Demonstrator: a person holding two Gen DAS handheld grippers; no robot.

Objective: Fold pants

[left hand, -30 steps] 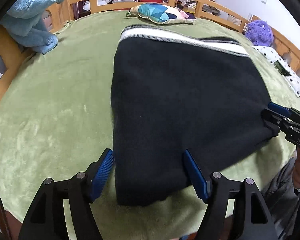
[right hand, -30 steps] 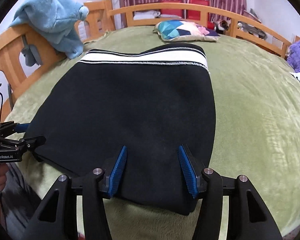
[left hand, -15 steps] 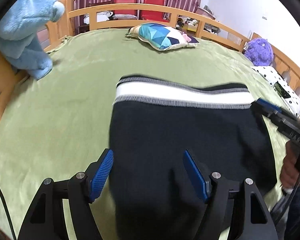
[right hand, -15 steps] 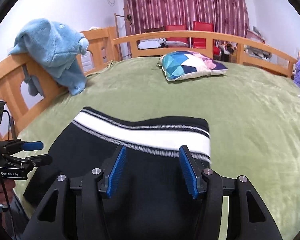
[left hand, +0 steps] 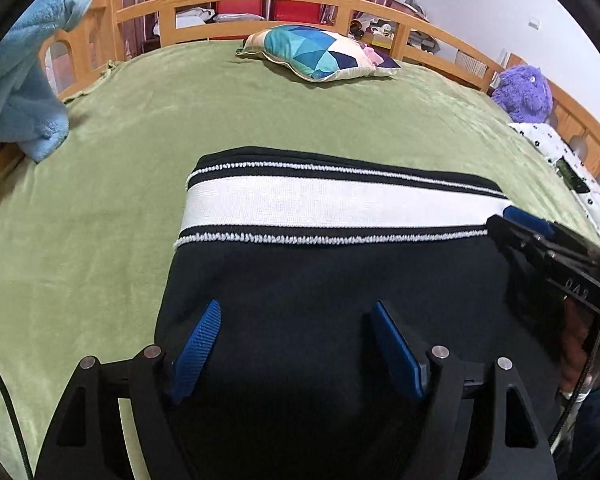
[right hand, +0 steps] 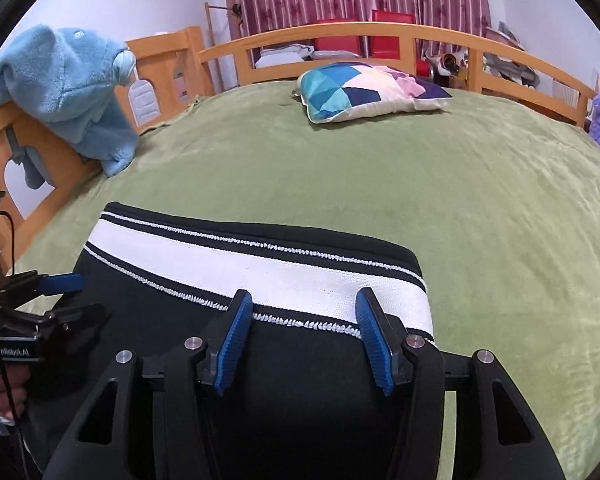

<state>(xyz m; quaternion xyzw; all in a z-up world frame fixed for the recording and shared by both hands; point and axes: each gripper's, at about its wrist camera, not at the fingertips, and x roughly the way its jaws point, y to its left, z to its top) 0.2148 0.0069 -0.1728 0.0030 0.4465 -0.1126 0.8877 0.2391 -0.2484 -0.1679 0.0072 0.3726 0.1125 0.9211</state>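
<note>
Pants [left hand: 340, 300] lay on the green blanket [left hand: 100, 220] of a bed, near its front edge. They were black, with a wide white band [left hand: 340, 204] and thin white stitched lines across the far end.

The left gripper [left hand: 296, 344] was over the near left part of the pants. Its blue fingers [left hand: 198, 344] were wide apart, with black cloth showing between them and nothing pinched. The right gripper [right hand: 306, 340] was over the near right part, close to the white band. Its blue fingers [right hand: 374, 340] were wide apart too and held nothing. From the left camera, the right gripper [left hand: 540, 232] showed at the right end of the white band. From the right camera, the left gripper [right hand: 60, 292] showed at the left side of the pants.

A pillow [right hand: 368, 90] with blue, white and pink shapes lay at the far end of the bed. A blue fluffy blanket [right hand: 72, 92] hung over the wooden rail [right hand: 340, 34]. A purple plush toy [left hand: 524, 92] sat on the right.
</note>
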